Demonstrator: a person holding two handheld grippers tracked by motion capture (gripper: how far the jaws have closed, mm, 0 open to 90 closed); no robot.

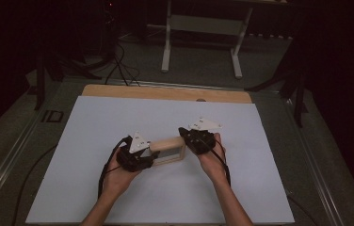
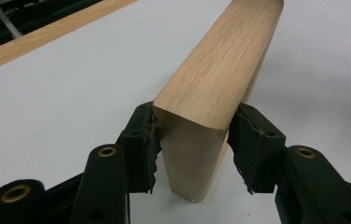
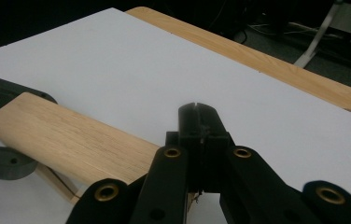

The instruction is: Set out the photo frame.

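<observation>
A light wooden picture frame [image 1: 166, 141] with a grey pane stands on its long edge in the middle of the white sheet [image 1: 118, 117]. My left gripper [image 1: 149, 151] is at the frame's left end. In the left gripper view my left gripper [image 2: 192, 135] straddles that rounded end of the wooden frame [image 2: 220, 70], with thin gaps beside the pads [image 2: 142, 140]. My right gripper [image 1: 185, 136] is at the frame's right end. In the right gripper view my right gripper [image 3: 197, 112] has its jaws together above the sheet, and the wooden frame [image 3: 71, 140] runs off to the left beneath them.
The white sheet covers most of the table, leaving a bare wooden strip [image 1: 165, 92] along the far edge. Beyond it stand the white legs of another table [image 1: 166, 47]. Cables [image 1: 118, 66] lie on the floor at the far left. A person's forearms [image 1: 227, 197] come in from below.
</observation>
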